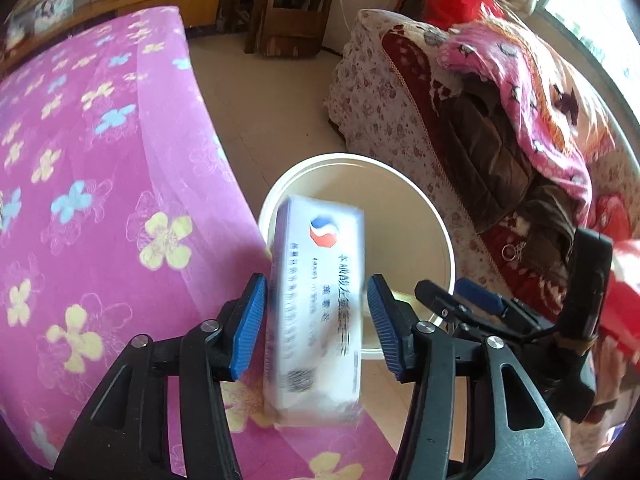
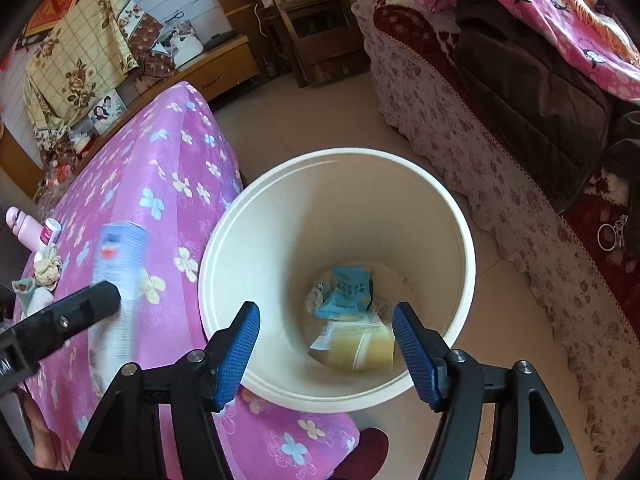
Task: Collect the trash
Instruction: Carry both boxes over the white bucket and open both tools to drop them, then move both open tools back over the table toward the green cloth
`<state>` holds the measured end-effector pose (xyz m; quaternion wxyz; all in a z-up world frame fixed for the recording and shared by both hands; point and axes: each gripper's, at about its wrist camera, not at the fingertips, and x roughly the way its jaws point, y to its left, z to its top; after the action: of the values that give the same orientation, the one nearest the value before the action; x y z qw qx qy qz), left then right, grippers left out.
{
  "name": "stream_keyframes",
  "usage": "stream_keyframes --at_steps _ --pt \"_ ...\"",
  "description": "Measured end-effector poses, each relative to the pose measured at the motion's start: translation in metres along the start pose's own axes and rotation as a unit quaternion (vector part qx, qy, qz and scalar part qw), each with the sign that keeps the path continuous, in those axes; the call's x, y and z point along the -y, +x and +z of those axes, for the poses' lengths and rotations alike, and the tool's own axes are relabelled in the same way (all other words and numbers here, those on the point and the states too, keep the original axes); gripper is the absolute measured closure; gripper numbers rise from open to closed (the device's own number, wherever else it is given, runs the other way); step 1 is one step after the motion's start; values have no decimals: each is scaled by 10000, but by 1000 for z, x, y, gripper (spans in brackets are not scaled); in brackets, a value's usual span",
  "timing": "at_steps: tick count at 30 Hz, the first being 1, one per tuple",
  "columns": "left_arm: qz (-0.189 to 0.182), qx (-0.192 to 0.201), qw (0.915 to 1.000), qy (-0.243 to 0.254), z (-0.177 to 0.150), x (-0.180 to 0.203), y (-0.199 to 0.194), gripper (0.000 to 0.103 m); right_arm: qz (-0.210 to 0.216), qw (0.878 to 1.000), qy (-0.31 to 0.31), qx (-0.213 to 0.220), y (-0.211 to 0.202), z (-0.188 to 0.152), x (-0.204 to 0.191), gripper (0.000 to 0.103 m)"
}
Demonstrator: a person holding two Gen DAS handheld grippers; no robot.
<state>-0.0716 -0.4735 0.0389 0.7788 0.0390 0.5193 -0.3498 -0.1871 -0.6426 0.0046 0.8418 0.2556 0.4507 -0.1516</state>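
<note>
Two claws hang over the white bin (image 2: 400,184), which sits on the floor right against the pink flowered tabletop (image 1: 100,200).

The left claw (image 1: 316,324) has a white box (image 1: 320,300) between its pads, standing on end and tipped toward the bin's rim. The box is smeared with blur and there's a sliver of daylight on both sides of it, so my read is the pads aren't pressing: the claw stands apart and the box is dropping or about to. Makes sense to let go there, since the bin mouth is just past it.

The right claw (image 2: 326,344) is apart too, with nothing pinched. A yellow packet (image 2: 356,348) shows between its pads, blurry, low inside the bin beside a blue packet (image 2: 348,288). Can't tell if it's mid-fall or already lying on the bottom.

Hard to make out: the print on the box is unreadable, and its bottom end is lost against the cloth. In the right view the box is half hidden behind the left claw's arm. More clutter sits at the tabletop's far end from the bin, including a crumpled paper (image 2: 48,268) and a pink bottle (image 2: 22,228).
</note>
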Motion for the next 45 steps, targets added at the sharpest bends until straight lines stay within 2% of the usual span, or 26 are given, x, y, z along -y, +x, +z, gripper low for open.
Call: stream_keyframes --at_steps 6,17,28,45 --pt "45 44 10000 -41 -1 -6 -7 51 -5 10000 24 -69 0 -2 1 37" --pt "458 279 9985 77 -14 -18 -29 51 -29 9998 -176 19 -17 -4 -15 36" --pt "786 605 9950 154 -26 -30 -61 51 -1 9983 -525 266 -41 -12 -56 35" --pt "1348 1060 9852 -87 -57 -80 -113 51 339 9946 -942 269 -48 -33 -128 32"
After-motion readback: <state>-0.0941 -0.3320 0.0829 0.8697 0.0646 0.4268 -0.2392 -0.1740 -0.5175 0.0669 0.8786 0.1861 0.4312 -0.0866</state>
